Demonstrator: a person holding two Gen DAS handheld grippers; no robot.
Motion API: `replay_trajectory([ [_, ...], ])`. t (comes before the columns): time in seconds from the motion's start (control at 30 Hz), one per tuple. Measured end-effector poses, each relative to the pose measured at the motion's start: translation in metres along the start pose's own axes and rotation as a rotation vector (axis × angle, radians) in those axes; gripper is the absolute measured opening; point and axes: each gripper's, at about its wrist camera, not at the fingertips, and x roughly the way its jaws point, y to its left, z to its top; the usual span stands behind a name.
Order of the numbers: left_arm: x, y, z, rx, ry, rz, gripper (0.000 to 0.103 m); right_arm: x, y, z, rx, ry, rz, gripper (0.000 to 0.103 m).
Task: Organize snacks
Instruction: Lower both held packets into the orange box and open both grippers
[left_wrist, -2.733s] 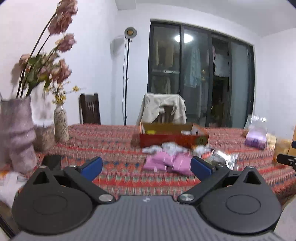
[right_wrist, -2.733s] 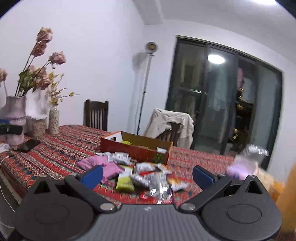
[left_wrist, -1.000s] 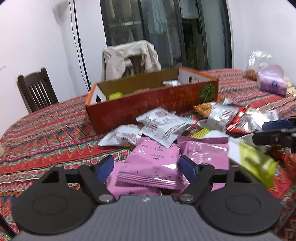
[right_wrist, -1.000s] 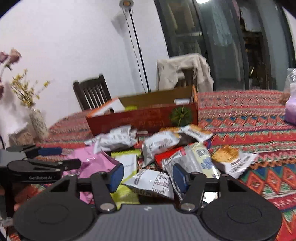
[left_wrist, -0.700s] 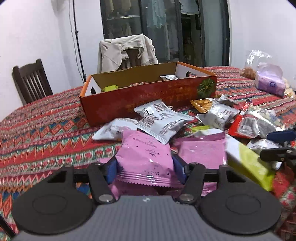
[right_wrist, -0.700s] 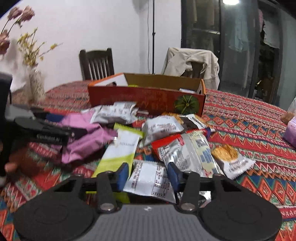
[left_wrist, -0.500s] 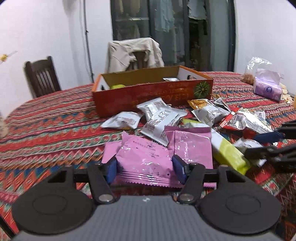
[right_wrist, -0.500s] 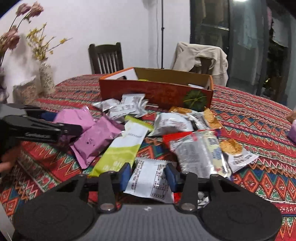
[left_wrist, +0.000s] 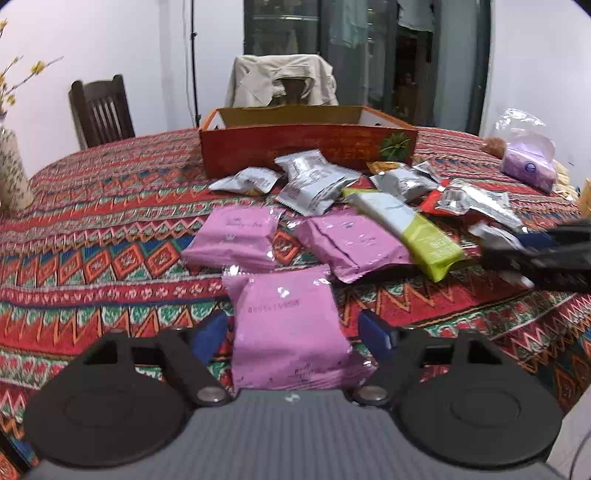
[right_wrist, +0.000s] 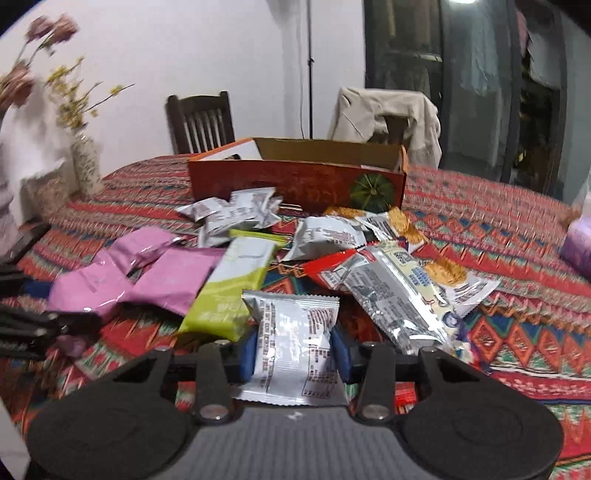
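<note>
Nearest in L wrist view: a pink packet (left_wrist: 288, 328), glossy w/ crimped top edge and faint stamped print, lies between the blue pads of the left claw (left_wrist: 293, 330). Its jaws have just been opening; pads stand clear of the packet on both sides, so released.

R wrist view: right claw (right_wrist: 293, 354) clenched on a silver packet (right_wrist: 293, 347), white label w/ small black print facing up, pads pressing both side edges.

Further out on the bench (left_wrist: 92, 229), patterned red cloth: two more pink packets (left_wrist: 236, 238), a white-and-lime bar (left_wrist: 410, 225), then a heap of silver and red-trimmed wrappers (left_wrist: 314, 181). Behind them the orange cardboard box (left_wrist: 306, 147), green pumpkin print on its front.

Only L view shows the purple bag (left_wrist: 528, 166) clearly at far right, plus the right claw's fingers edging in. Only R view shows the vase w/ yellow sprigs (right_wrist: 85, 166) and cracker packets (right_wrist: 443, 273) by the heap. Box contents not visible in either view.
</note>
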Motion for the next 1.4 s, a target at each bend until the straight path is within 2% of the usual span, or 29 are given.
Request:
replay_trajectory([
  [0.07,0.007,0.002,0.000,-0.024,0.012,0.021,0.078,-0.009,0.006,-0.007,-0.012,0.013,0.005,0.041],
  [0.1,0.008,0.001,0.000,-0.019,0.002,0.031,0.073,-0.012,0.009,-0.012,-0.014,0.025,0.015,0.041],
  [0.13,0.008,-0.002,0.000,-0.003,-0.006,0.029,0.062,-0.014,0.012,-0.016,-0.015,0.032,0.019,0.041],
  [0.23,0.004,-0.004,0.001,-0.001,0.007,0.002,0.062,-0.020,0.018,-0.027,-0.018,0.033,0.003,0.041],
  [0.43,-0.014,-0.007,-0.008,0.004,0.001,0.000,0.062,-0.022,0.017,-0.030,0.004,0.020,0.006,0.045],
  [0.67,-0.041,-0.002,-0.003,-0.010,-0.048,-0.007,0.062,-0.030,0.021,-0.029,0.002,0.002,0.018,0.041],
  [0.73,-0.049,0.006,0.009,-0.023,-0.070,-0.032,0.062,-0.037,0.022,-0.026,0.001,-0.014,0.025,0.041],
  [0.8,-0.058,0.018,0.030,-0.034,-0.103,-0.102,0.062,-0.047,0.018,-0.016,0.014,-0.031,0.066,0.041],
  [0.87,-0.066,0.031,0.061,-0.026,-0.140,-0.154,0.062,-0.057,0.010,0.002,0.014,-0.048,0.136,0.041],
  [0.97,-0.073,0.046,0.117,0.009,-0.199,-0.166,0.062,-0.071,0.001,0.042,-0.085,-0.085,0.146,0.041],
  [1.1,-0.059,0.061,0.199,0.035,-0.212,-0.172,0.062,-0.084,-0.021,0.118,-0.168,-0.134,0.169,0.041],
  [1.23,-0.010,0.066,0.277,0.044,-0.159,-0.130,0.062,-0.074,-0.048,0.204,-0.188,-0.127,0.205,0.041],
  [1.4,0.081,0.067,0.348,0.024,-0.063,-0.066,0.063,-0.012,-0.081,0.307,-0.157,-0.069,0.188,0.041],
])
